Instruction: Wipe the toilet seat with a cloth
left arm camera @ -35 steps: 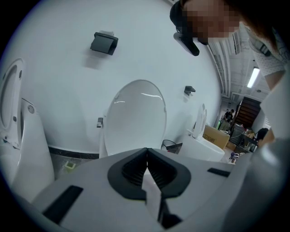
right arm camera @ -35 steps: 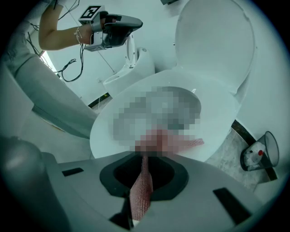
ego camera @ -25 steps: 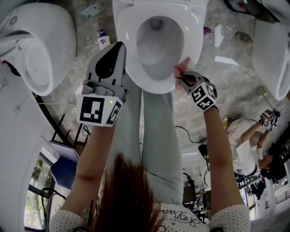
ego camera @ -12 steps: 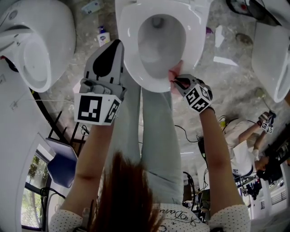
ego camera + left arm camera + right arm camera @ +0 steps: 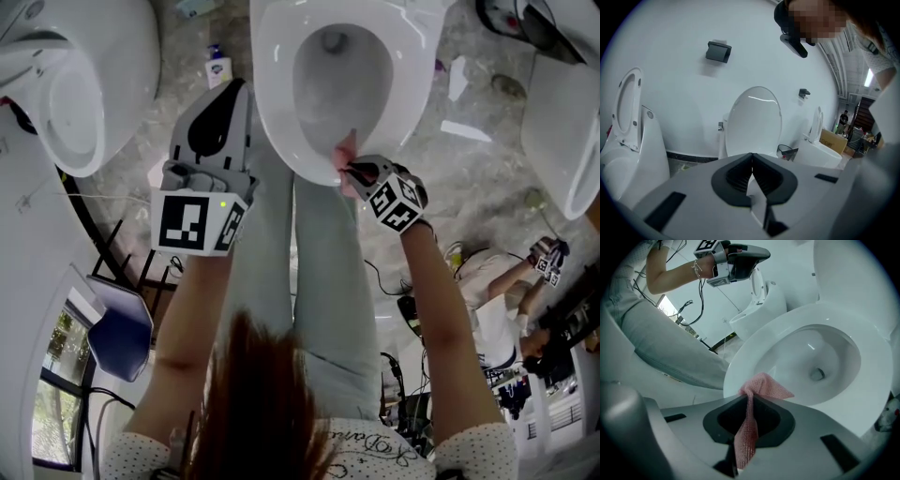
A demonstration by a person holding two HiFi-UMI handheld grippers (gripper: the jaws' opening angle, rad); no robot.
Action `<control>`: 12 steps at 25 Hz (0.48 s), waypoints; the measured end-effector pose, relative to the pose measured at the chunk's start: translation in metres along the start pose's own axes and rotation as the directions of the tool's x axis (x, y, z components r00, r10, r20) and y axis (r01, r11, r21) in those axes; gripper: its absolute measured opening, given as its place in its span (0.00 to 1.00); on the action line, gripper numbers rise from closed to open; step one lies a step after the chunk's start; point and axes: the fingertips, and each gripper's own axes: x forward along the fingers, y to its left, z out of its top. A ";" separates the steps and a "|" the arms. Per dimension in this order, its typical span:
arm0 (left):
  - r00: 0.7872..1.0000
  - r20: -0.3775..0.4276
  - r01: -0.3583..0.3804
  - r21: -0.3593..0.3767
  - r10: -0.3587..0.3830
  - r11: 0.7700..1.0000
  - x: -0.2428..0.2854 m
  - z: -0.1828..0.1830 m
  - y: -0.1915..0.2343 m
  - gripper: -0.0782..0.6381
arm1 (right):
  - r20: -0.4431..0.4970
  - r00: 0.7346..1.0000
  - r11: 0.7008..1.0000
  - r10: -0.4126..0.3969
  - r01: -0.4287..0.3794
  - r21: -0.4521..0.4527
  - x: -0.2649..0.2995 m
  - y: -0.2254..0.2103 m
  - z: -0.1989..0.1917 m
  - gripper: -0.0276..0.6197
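Cloth (image 5: 345,150) slid along toilet seat (image 5: 272,84).

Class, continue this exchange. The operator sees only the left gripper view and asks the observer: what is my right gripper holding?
Observer: The right gripper is shut on a pink mesh cloth.
Operator: Where is the cloth?
Observer: It lies on the front rim of the white toilet seat.
Operator: And where is my left gripper relative to the seat?
Observer: The left gripper hangs in the air on the seat's left side, not touching it.
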 end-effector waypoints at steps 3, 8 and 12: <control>1.000 -0.002 -0.014 0.015 0.014 1.000 -0.006 -0.002 0.003 0.12 | 0.007 1.000 1.000 0.017 -0.017 0.005 0.007 0.005 0.006 0.12; 0.999 0.006 -0.039 0.030 0.039 0.999 -0.013 -0.001 0.009 0.12 | 0.018 1.000 0.999 0.023 -0.024 0.031 0.015 0.008 0.016 0.13; 0.998 0.010 -0.056 0.032 0.056 0.998 -0.019 0.001 0.015 0.12 | 0.013 1.000 0.999 0.017 -0.018 0.051 0.020 0.013 0.020 0.13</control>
